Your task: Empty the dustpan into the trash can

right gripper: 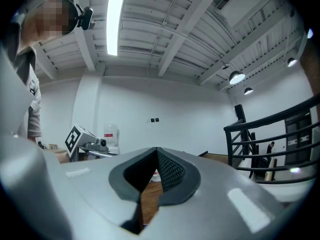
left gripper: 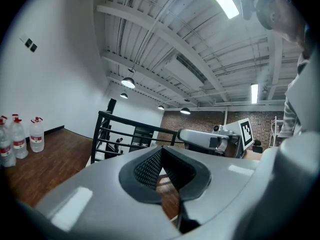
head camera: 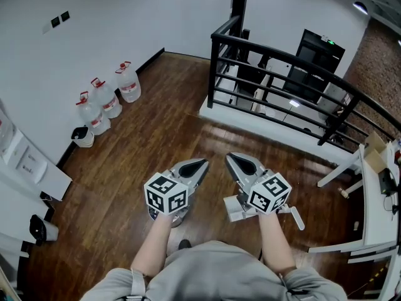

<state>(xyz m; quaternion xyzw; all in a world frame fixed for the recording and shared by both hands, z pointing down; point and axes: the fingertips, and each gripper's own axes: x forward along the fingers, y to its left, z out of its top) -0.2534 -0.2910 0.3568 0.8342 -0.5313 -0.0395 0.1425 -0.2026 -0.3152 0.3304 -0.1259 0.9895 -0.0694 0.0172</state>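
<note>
No dustpan shows in any view. A small white bin with a dark liner (head camera: 82, 135) stands by the left wall, well ahead of both grippers. My left gripper (head camera: 202, 165) is held level in front of the person's body, its jaws shut with nothing between them. My right gripper (head camera: 232, 160) sits beside it, also shut and empty. In the left gripper view the tips (left gripper: 161, 149) meet, and the right gripper (left gripper: 212, 138) shows to the right. In the right gripper view the tips (right gripper: 157, 150) meet too, with the left gripper (right gripper: 86, 143) at the left.
Three large water bottles (head camera: 108, 98) line the left wall on the wooden floor (head camera: 163, 130). A black railing (head camera: 276, 74) fences a stairwell ahead on the right. White furniture (head camera: 34, 168) stands at the left, and a white desk (head camera: 373, 221) at the right.
</note>
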